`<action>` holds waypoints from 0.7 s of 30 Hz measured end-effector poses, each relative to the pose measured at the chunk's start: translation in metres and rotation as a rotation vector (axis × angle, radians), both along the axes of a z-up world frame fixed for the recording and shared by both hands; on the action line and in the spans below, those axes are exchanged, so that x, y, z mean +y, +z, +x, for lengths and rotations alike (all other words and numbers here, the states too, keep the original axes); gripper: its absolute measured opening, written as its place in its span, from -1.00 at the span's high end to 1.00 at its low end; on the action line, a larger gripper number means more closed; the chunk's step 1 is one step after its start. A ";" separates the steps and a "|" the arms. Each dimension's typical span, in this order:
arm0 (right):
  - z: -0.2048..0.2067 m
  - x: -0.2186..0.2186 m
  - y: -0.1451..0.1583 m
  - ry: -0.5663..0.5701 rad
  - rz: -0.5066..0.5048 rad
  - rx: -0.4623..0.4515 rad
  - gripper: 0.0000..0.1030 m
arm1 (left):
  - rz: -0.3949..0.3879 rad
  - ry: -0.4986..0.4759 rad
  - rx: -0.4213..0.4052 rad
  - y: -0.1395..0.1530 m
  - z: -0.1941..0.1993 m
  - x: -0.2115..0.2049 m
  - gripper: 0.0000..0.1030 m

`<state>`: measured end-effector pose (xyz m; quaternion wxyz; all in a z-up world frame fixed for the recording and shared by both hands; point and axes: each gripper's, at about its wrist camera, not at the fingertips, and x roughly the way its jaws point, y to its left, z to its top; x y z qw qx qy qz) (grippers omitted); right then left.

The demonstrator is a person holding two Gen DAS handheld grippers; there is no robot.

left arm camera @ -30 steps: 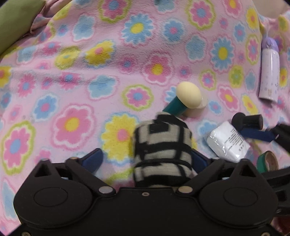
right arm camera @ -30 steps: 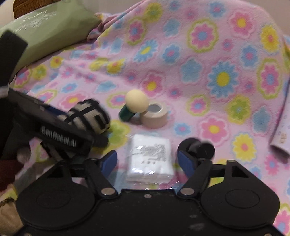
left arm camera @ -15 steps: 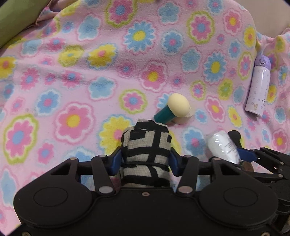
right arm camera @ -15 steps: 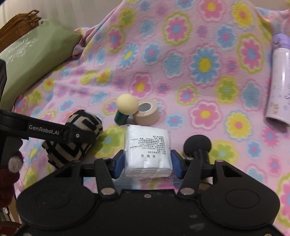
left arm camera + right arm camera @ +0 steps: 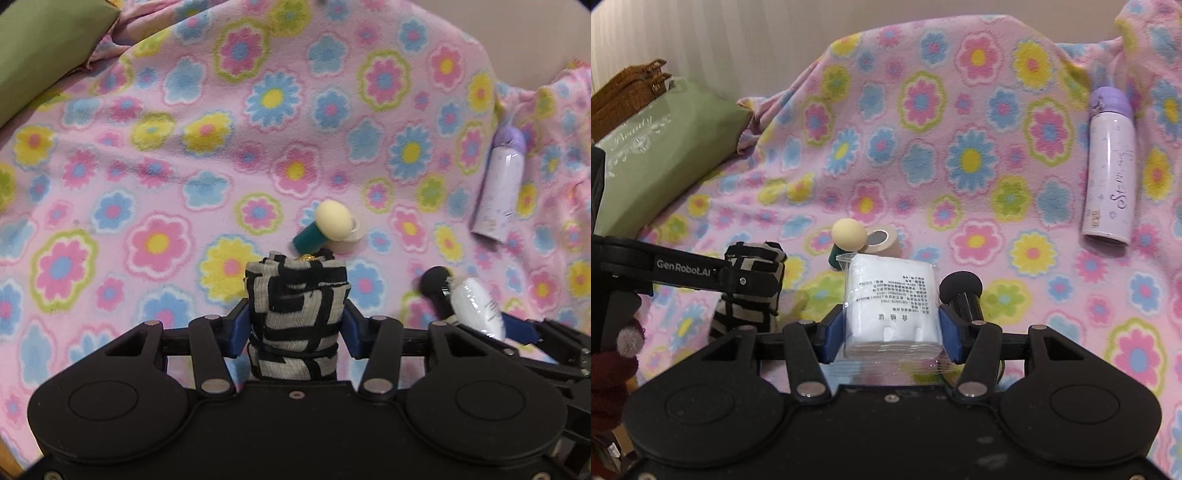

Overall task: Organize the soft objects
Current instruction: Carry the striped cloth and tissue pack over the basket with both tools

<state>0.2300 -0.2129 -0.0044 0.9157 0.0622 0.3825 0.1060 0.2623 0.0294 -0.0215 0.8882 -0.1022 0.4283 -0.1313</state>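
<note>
Pink fleece, the flowered blanket (image 5: 155,155), lies under everything we see. Our left gripper (image 5: 295,325) is still closing, its blue pads pressing a rolled black-and-grey sock bundle (image 5: 295,314), lifted just in front of the cream-headed sponge (image 5: 332,221). Our right gripper (image 5: 888,332) clamps a white wrapped pad pack (image 5: 892,302), also just before that sponge. A black brush (image 5: 962,290) lies beside the pack; a lilac bottle (image 5: 1110,166) rests well right of the sponge.

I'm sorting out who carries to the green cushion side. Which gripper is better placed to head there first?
Probably the left gripper: holding the striped sock roll, it sits nearer the green cushion. The right gripper, clamped on the white packet, is farther away.
</note>
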 end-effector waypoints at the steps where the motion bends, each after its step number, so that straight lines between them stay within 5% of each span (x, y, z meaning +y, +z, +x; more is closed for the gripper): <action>1: -0.004 -0.001 0.003 -0.003 0.001 -0.006 -0.02 | -0.001 -0.002 -0.004 0.003 -0.003 -0.001 0.05; 12: -0.069 -0.011 0.037 -0.039 0.033 -0.072 -0.02 | -0.010 -0.048 -0.071 0.041 -0.062 -0.014 0.05; 21: -0.143 -0.005 0.044 -0.081 0.026 -0.014 -0.02 | -0.022 -0.057 -0.048 0.054 -0.124 -0.015 0.05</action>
